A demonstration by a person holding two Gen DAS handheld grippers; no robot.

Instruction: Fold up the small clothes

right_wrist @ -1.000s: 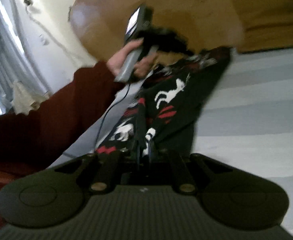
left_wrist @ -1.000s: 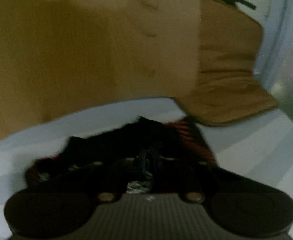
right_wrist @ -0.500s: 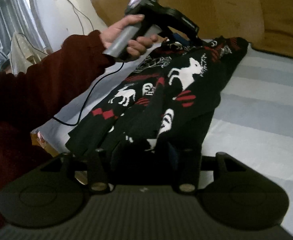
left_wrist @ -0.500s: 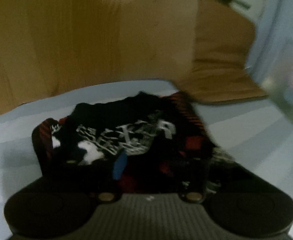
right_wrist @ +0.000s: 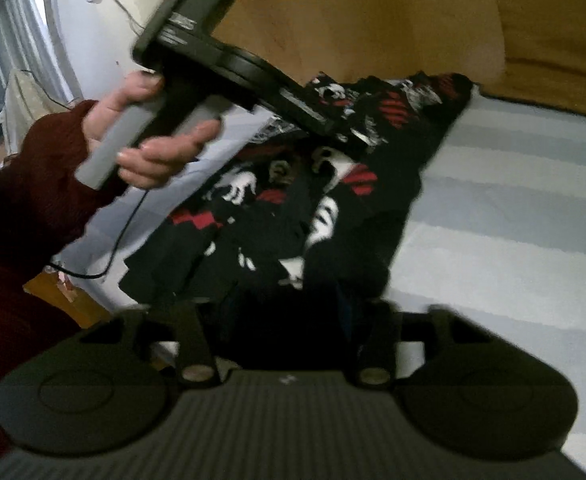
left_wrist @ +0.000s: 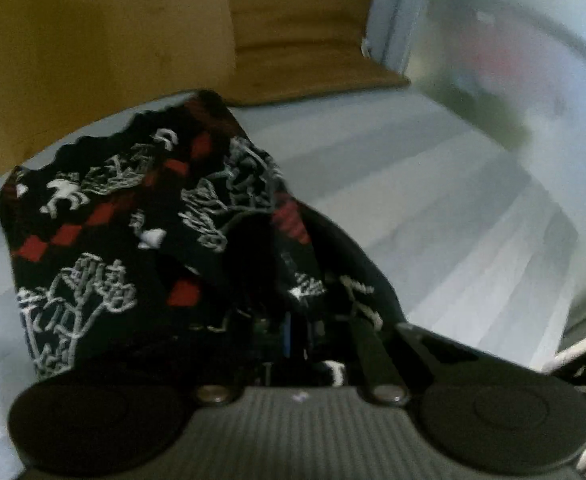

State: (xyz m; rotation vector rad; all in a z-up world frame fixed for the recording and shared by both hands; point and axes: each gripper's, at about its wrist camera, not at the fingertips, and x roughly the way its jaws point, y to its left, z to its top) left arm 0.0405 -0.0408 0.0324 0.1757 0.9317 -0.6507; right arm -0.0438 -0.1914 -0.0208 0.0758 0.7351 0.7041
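A small black garment [left_wrist: 141, 216] with red and white deer and tree patterns lies bunched on a grey-striped bed sheet [left_wrist: 433, 208]. My left gripper [left_wrist: 289, 336] sits deep in the cloth; its jaws are buried in dark folds. In the right wrist view the garment [right_wrist: 325, 184] stretches from my right gripper [right_wrist: 285, 320] to the left gripper [right_wrist: 325, 120], which pokes into its far end. The right jaws stand wide apart with cloth lying between them.
A brown wooden headboard [left_wrist: 93, 52] and a tan pillow [left_wrist: 305, 56] stand behind the garment. The striped sheet [right_wrist: 513, 220] spreads to the right. A hand in a dark red sleeve [right_wrist: 21, 184] holds the left gripper, with a black cable [right_wrist: 125, 232] trailing below.
The garment has gone from stretched between the grippers to bunched on the bed. The right jaws have spread apart. The left gripper has pushed further into the cloth.
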